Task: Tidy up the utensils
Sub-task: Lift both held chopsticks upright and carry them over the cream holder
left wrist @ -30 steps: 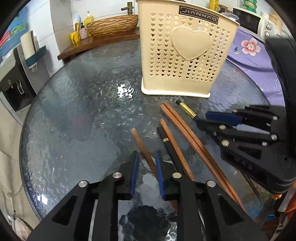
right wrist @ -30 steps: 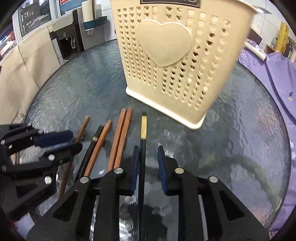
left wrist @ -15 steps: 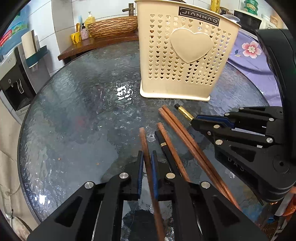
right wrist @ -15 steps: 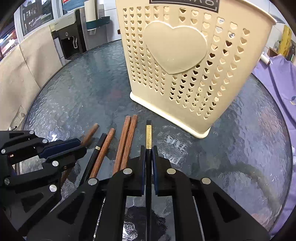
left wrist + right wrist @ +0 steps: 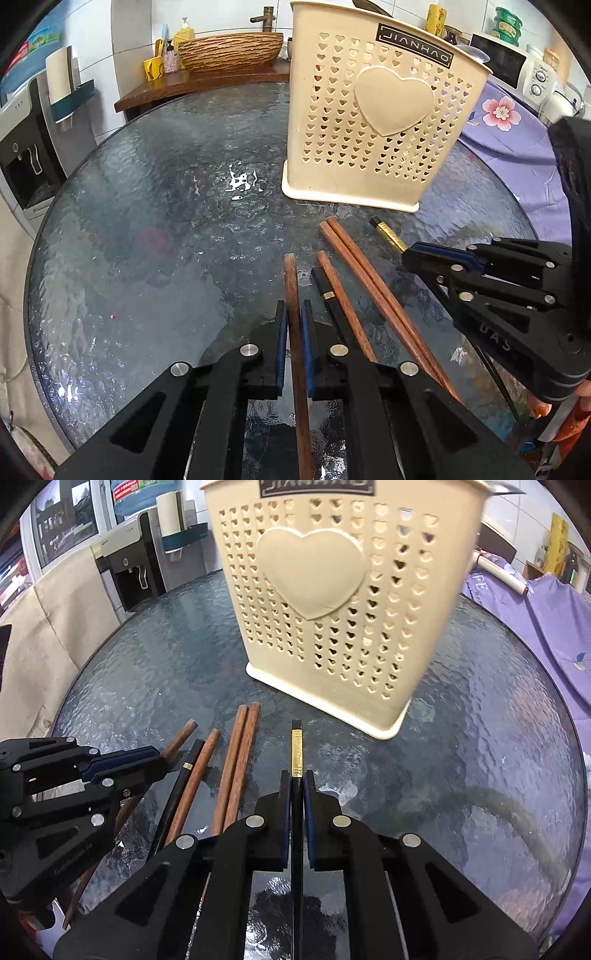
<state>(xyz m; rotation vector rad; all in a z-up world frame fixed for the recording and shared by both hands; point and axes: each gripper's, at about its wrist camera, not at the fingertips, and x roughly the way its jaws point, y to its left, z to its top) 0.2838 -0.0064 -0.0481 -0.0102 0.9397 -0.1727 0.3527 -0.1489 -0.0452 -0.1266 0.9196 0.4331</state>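
Looking past my tongs, I see the cream perforated holder standing on the pebbled glass table, with loose wooden chopsticks lying between both tools. My left gripper pinches a brown wooden chopstick; my right gripper pinches a black gold-banded chopstick.

Far off on the left stands a water machine with a paper roll above it. Behind the round glass surface is a brown shelf. On it sit a woven bowl, a yellow cup and a soap bottle. A tap rises behind the bowl. To the right lies a purple cloth with a pink flower. A white microwave stands far right, with green bowls on top.
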